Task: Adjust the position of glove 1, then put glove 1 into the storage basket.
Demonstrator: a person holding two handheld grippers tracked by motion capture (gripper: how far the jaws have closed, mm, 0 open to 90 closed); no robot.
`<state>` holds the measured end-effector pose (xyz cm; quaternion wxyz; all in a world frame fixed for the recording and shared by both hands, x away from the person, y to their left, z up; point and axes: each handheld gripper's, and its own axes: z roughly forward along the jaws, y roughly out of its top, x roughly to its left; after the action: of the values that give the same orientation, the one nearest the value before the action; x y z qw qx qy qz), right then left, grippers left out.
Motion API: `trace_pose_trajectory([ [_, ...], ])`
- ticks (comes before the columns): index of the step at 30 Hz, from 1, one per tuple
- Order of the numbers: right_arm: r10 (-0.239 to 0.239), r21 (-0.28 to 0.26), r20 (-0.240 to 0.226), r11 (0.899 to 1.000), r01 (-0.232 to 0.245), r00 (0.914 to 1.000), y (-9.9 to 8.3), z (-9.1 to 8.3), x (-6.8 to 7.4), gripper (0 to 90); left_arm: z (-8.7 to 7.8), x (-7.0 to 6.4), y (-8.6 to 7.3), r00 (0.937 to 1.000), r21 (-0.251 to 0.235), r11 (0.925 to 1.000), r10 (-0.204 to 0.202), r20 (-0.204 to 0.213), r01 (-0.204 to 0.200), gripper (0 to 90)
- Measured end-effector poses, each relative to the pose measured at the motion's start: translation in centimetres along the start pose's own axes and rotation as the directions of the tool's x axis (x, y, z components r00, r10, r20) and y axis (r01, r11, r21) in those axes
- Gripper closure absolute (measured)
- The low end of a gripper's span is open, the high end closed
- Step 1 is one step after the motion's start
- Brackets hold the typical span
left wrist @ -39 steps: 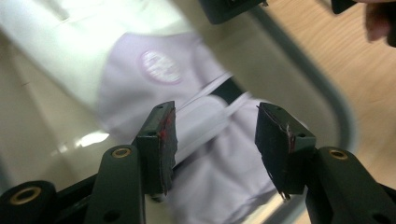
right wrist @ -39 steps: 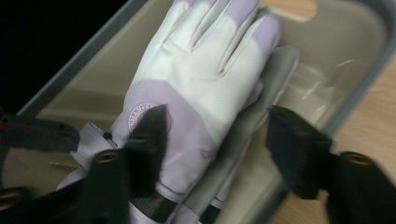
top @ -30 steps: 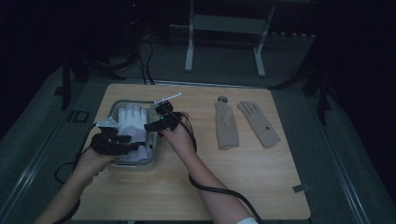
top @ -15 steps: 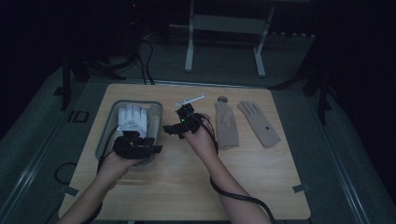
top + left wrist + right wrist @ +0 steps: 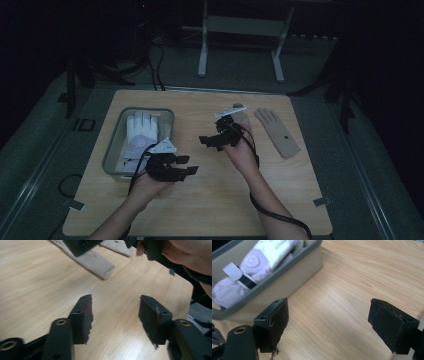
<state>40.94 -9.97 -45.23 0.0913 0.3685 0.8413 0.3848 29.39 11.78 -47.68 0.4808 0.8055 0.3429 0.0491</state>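
Note:
A grey bin at the table's left holds a white and lilac glove. Two beige gloves lie flat at the right: one in full sight, the other partly behind my right hand. My left gripper is open just right of the bin's front corner, over bare wood. My right gripper is open at the table's middle, its jaws turned toward the bin. In the left gripper view the open left gripper faces a beige glove. In the right gripper view the open right gripper faces the bin and the lilac glove.
The wooden table has free room along its front and between the bin and the beige gloves. Cables trail from both grippers toward the front edge. A metal stand rises behind the table.
Both grippers have left the bin. The left one drew back toward the front and to the right. The right one moved right to the table's middle. Both hold nothing.

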Motion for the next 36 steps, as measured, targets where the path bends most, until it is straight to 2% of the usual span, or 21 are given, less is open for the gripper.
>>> trace_pose_trajectory([
  [3,0.001,0.007,0.01,1.0,-0.001,1.0,-0.8,-0.3,-0.8,15.5,1.2,-0.7,-0.5,0.9998,-0.013,0.9999,0.005,0.017,-0.004,28.0],
  [5,0.005,0.009,0.01,1.0,-0.005,0.9999,-1.3,-0.5,-1.3,15.5,1.9,-1.4,-0.9,0.9987,-0.028,0.9994,0.022,-0.046,-0.023,15.6],
  [6,0.005,0.009,0.01,1.0,-0.005,0.9999,-1.3,-0.5,-1.3,15.5,1.9,-1.4,-0.9,0.9987,-0.028,0.9994,0.022,-0.046,-0.023,13.2],
  [7,0.003,0.013,0.015,1.0,-0.004,0.9999,-1.5,-0.6,-1.5,15.6,2.4,-1.9,-1.3,0.9972,-0.038,0.9983,0.041,-0.062,-0.044,13.2],
  [10,0.002,0.006,0.022,1.0,-0.003,0.9998,-2.4,-1.1,-2.4,15.4,3.5,-2.7,-2.2,0.9965,-0.039,0.9979,0.049,-0.068,-0.052,3.0],
  [13,0.0,-0.001,0.029,1.0,0.0,0.9996,-2.8,-1.6,-3.0,15.1,4.2,-3.0,-3.1,0.9944,-0.064,0.9955,0.065,-0.083,-0.07,2.8],
  [16,0.0,-0.023,0.036,1.0,0.001,0.9993,-3.2,-2.1,-3.7,14.4,4.7,-2.9,-3.9,0.9965,-0.093,0.9933,0.065,-0.053,-0.07,2.8],
  [18,0.004,-0.037,0.026,0.999,-0.003,0.9997,-3.6,-2.4,-4.1,14.1,5.0,-3.0,-4.4,0.9953,-0.105,0.9909,0.079,-0.056,-0.084,2.8],
  [19,0.006,-0.038,0.034,0.999,-0.005,0.9994,-3.8,-2.5,-4.3,14.1,5.2,-2.9,-4.7,0.9953,-0.114,0.9894,0.086,-0.044,-0.09,2.8],
  [22,0.016,-0.045,0.038,0.999,-0.014,0.9992,-4.3,-2.8,-5.0,14.0,5.5,-3.0,-5.3,0.9938,-0.11,0.9885,0.099,-0.05,-0.104,2.8],
  [26,0.021,-0.035,0.051,0.999,-0.019,0.9985,-4.9,-3.0,-6.0,13.7,5.6,-2.8,-5.9,0.994,-0.12,0.9879,0.091,-0.06,-0.098,2.8],
  [31,0.059,-0.049,0.061,0.997,-0.056,0.9964,-5.5,-3.2,-7.4,13.8,5.6,-2.6,-6.6,0.9941,-0.134,0.987,0.08,-0.073,-0.089,2.8],
  [35,0.059,-0.052,0.088,0.997,-0.055,0.9943,-5.6,-3.1,-8.7,11.6,5.6,-2.4,-7.0,0.993,-0.141,0.9862,0.075,-0.091,-0.087,2.8],
  [36,0.048,-0.046,0.107,0.998,-0.044,0.993,-5.6,-3.0,-8.9,10.8,5.6,-2.4,-7.2,0.9932,-0.145,0.9859,0.071,-0.092,-0.084,2.8],
])
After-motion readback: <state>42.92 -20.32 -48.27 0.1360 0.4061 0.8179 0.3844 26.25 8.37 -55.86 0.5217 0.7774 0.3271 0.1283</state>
